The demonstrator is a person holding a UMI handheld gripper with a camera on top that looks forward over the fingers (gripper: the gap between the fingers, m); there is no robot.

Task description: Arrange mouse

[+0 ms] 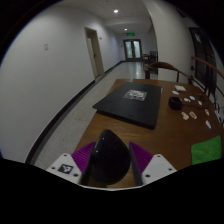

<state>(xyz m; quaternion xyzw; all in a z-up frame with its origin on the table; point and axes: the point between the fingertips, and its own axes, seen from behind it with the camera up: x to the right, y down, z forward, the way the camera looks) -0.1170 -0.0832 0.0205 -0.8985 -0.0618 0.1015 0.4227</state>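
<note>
A black computer mouse (107, 157) sits between my gripper's (110, 166) two fingers, its rounded body filling the gap and its narrow end pointing ahead. Both purple pads (82, 154) press against its sides, and it is held above the wooden table (175, 135). A black mouse mat (132, 102) lies on the table ahead of the fingers, with a small printed sheet on its far part.
Small white items (190, 112) and a dark object (176, 101) lie to the right of the mat. A green patch (205, 150) lies near the right finger. A corridor floor runs along the table's left edge toward a far door.
</note>
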